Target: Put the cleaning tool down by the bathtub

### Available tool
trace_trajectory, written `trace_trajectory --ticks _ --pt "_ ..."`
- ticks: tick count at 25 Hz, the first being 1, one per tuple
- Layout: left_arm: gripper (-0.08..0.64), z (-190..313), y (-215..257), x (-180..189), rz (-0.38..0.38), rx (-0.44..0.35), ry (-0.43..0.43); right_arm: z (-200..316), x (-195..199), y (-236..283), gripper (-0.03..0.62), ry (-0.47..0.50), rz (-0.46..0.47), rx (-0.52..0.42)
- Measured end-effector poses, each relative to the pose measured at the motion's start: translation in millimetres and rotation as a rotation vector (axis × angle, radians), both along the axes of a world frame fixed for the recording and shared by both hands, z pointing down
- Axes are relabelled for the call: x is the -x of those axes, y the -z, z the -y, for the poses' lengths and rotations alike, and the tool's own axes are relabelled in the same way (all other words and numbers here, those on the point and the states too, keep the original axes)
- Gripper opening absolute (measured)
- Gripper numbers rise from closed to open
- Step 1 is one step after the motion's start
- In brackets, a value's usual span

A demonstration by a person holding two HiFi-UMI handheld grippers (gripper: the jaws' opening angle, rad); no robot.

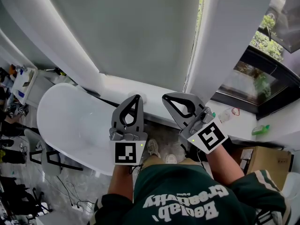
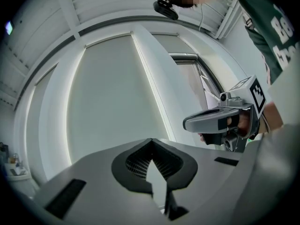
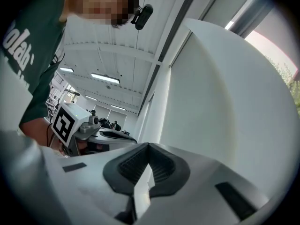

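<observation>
In the head view a white bathtub (image 1: 70,121) stands at the left, under a white window ledge (image 1: 117,86). A small pale thing (image 1: 143,98) lies on that ledge; I cannot tell what it is. My left gripper (image 1: 137,97) is held level over the tub's right end, jaws shut and empty. My right gripper (image 1: 165,97) is beside it, also shut with nothing in it. In the left gripper view the left gripper (image 2: 151,140) has its tips together against a blank blind. The right gripper view shows the right gripper (image 3: 148,145) with its tips together too.
A green bottle (image 1: 260,129) and a clear item (image 1: 228,113) sit on the white counter at right, with a cardboard box (image 1: 262,161) below. A dark window (image 1: 248,78) is behind them. A stand and cables (image 1: 47,158) lie by the tub's near side.
</observation>
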State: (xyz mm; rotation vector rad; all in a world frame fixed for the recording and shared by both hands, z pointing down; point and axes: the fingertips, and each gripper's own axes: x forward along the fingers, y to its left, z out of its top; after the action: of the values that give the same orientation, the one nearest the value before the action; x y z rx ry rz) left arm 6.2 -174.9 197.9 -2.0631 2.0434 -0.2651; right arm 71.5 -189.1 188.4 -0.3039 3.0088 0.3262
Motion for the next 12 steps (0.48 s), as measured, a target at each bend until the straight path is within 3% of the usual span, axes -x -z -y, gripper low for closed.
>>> trace_trajectory --ticks 7,12 --pt "0.005 1 1 -10 0.070 -0.003 -0.015 -1 -1 0 0.015 -0.047 0.009 -0.001" --pt "0.005 3 -2 -17 0.054 -0.004 -0.026 -2 -3 1 0.015 -0.062 0.012 -0.003"
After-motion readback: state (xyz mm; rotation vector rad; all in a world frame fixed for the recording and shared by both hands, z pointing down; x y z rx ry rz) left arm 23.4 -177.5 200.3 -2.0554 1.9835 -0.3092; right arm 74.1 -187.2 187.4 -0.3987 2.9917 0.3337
